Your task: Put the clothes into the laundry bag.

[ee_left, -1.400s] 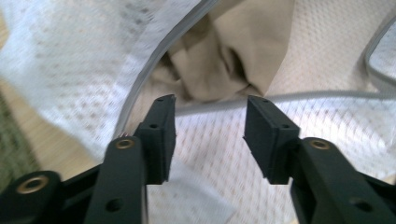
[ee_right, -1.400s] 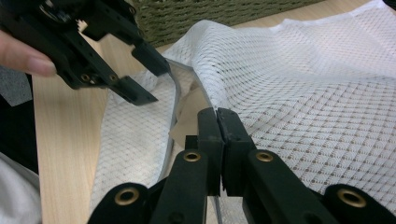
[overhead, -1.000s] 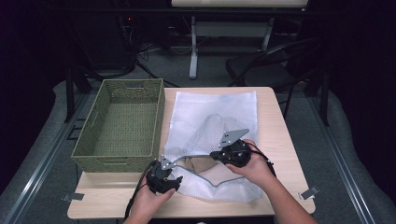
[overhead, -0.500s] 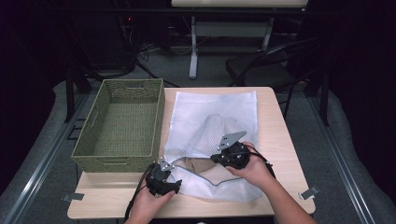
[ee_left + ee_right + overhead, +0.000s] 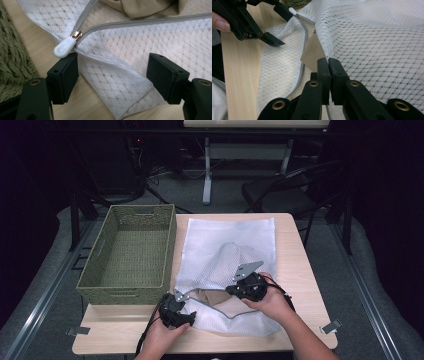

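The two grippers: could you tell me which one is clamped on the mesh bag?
The right gripper: its jaws are shut on the mesh bag's upper edge, while the left gripper stands open around the corner.

A light wooden table (image 5: 300, 265) carries everything here; its pale top shows bare along the right side and across the near edge. A green woven basket (image 5: 131, 252) stands on the left part, its near end close to the table's front edge. Just beside it, taking up the middle, lies a white mesh laundry bag (image 5: 230, 237), spread flat toward the far edge and rumpled toward the near one. The bag's grey zipper (image 5: 140, 22) runs open along the near end, its white pull (image 5: 64, 46) lying just beside the basket, with tan cloth (image 5: 205, 296) showing in the opening.
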A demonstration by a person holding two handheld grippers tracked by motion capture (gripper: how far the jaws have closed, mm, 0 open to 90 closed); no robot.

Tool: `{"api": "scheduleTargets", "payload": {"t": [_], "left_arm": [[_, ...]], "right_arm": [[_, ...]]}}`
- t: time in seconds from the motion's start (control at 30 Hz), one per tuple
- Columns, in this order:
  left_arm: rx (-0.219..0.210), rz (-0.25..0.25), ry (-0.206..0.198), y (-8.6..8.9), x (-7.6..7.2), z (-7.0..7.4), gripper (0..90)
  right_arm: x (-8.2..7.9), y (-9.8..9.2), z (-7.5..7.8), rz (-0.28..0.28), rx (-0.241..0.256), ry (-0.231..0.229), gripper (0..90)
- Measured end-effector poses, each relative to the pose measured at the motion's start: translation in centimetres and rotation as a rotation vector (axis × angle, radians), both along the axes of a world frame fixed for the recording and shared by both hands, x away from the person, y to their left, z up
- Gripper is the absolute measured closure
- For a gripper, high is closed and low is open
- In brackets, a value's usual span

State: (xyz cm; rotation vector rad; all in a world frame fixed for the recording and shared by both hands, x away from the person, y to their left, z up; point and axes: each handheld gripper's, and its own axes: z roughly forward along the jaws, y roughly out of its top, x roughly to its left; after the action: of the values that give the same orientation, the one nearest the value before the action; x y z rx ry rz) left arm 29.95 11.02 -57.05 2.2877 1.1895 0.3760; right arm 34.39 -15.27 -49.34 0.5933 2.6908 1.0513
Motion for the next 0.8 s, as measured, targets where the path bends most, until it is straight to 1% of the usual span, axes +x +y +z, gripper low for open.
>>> {"api": "scheduleTargets", "payload": {"t": [0.07, 0.1, 0.23, 0.33, 0.37, 0.43, 0.5, 0.6, 0.67, 0.73, 0.8], "left_arm": [[0.000, 0.001, -0.006, 0.0, 0.0, 0.0, 25.7], [0.000, -0.002, 0.000, 0.0, 0.0, 0.0, 25.7], [0.000, -0.003, -0.002, -0.1, 0.1, -0.1, 25.4], [-0.011, -0.006, 0.012, 0.0, 0.2, -0.1, 25.4], [-0.012, -0.003, 0.013, 0.0, 0.2, -0.1, 25.4], [-0.020, -0.001, 0.023, 0.1, 0.3, -0.1, 26.0], [-0.015, -0.004, 0.030, 0.1, 0.3, 0.0, 26.4], [-0.011, -0.006, 0.032, 0.1, 0.4, 0.0, 26.5], [-0.010, -0.008, 0.033, 0.1, 0.3, 0.0, 26.8], [-0.011, -0.012, 0.040, 0.1, 0.4, 0.1, 27.3], [-0.012, -0.013, 0.038, 0.1, 0.4, 0.1, 28.0]], "right_arm": [[0.0, 0.0, 0.0, -0.002, 0.003, -0.001, 86.8], [0.0, -0.1, 0.0, -0.002, 0.004, -0.001, 86.4], [0.0, -0.1, 0.1, 0.001, 0.010, 0.007, 83.8], [0.0, -0.2, 0.1, -0.007, 0.008, 0.015, 79.1], [0.0, -0.2, 0.1, -0.019, 0.018, 0.013, 76.6], [0.0, -0.3, 0.4, -0.030, 0.019, 0.013, 71.5], [-0.2, -0.6, 0.7, -0.051, 0.031, 0.007, 67.1], [-0.5, -1.3, 1.5, -0.093, 0.034, -0.005, 60.8], [-0.8, -1.9, 1.8, -0.128, 0.054, -0.012, 56.5], [-1.1, -2.5, 2.1, -0.158, 0.056, -0.010, 53.9], [-1.5, -3.1, 2.1, -0.183, 0.053, -0.011, 51.5]]}}
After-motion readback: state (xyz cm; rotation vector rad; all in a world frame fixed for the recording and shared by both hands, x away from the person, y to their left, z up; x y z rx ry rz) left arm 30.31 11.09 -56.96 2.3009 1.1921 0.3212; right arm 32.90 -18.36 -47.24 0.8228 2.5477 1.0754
